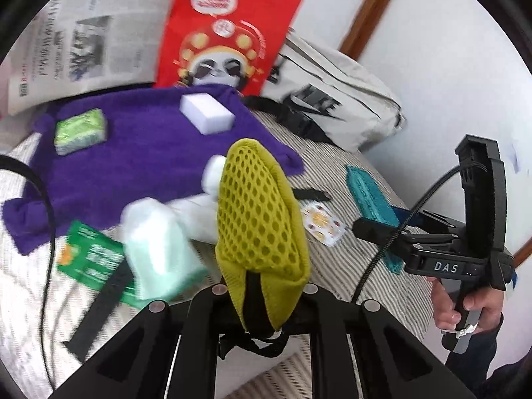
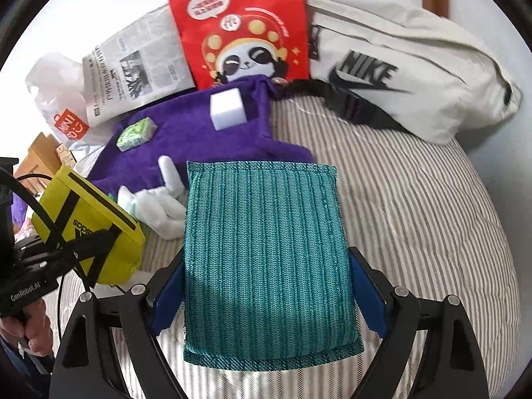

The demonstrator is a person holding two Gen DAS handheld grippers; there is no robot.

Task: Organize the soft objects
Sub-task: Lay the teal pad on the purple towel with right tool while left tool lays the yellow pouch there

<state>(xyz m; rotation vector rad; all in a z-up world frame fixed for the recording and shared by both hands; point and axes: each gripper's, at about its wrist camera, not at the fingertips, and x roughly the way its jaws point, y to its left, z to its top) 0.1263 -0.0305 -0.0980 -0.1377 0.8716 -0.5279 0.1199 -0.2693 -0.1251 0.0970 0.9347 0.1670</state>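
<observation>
My left gripper point(image 1: 262, 286) is shut on a yellow-green mesh pouch point(image 1: 259, 219), held edge-on above the striped bed; the pouch shows its Adidas side in the right wrist view point(image 2: 96, 222). My right gripper point(image 2: 266, 286) is shut on a teal knitted scrub pad point(image 2: 266, 259), seen from the side in the left wrist view point(image 1: 369, 196). A purple towel point(image 1: 139, 153) lies on the bed with a white sponge block point(image 1: 207, 113), a green sponge point(image 1: 81, 131) and a white glove point(image 2: 159, 199) on it.
A red panda bag point(image 2: 242, 26), a newspaper point(image 2: 133, 69) and a white Nike bag point(image 2: 409, 76) line the back. A green packet point(image 1: 89, 259), a small orange-print card point(image 1: 322, 226) and a black strap point(image 1: 103, 309) lie on the striped cover point(image 2: 415, 216).
</observation>
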